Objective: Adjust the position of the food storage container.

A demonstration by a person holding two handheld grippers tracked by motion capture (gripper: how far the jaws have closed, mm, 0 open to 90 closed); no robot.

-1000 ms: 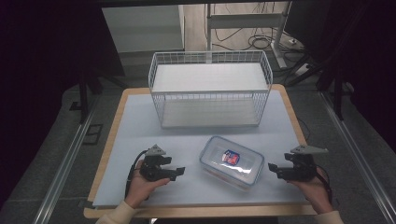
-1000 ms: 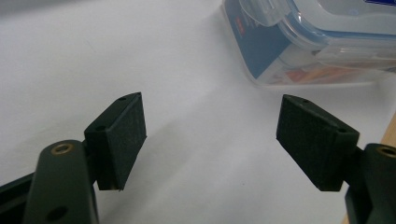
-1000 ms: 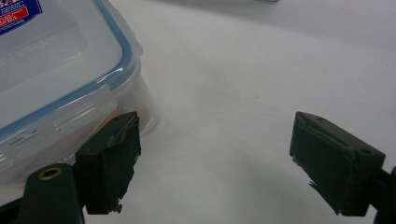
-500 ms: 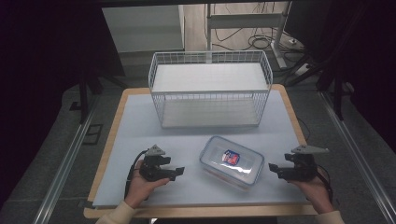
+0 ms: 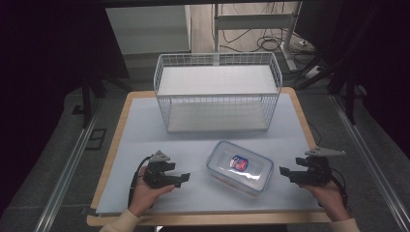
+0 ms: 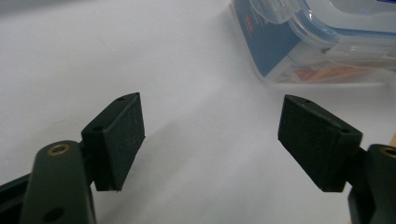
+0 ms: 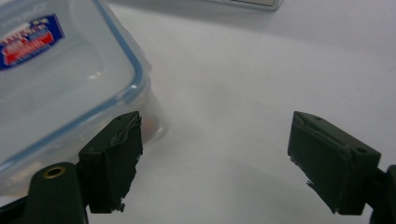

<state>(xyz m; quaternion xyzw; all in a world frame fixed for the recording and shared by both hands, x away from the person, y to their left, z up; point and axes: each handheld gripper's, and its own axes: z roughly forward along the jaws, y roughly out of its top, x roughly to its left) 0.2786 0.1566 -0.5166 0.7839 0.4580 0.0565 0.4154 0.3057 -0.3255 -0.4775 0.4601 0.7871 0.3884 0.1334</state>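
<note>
Container (image 5: 239,166), a clear plastic box with a blue-rimmed snap lid and a red-and-blue label, lies lower centre of the high view on the pale mat (image 5: 145,130), between our two hands. We hold the left gripper (image 5: 183,178) at lower left and the right gripper (image 5: 283,171) at lower right, each pointing inward at the box, so it sits flanked and reachable from both ends. Neither touches it. In the left gripper view the jaws stand wide apart with nothing between them, and the box's corner (image 6: 317,42) shows upper right, near but apart. In the right gripper view the jaws are likewise spread and empty, the lidded box (image 7: 60,79) filling the upper left just beside one jaw. We judge this spread suits closing on the box. Behind, upper centre, a white wire basket (image 5: 217,92) waits open-topped, probably its destination.
</note>
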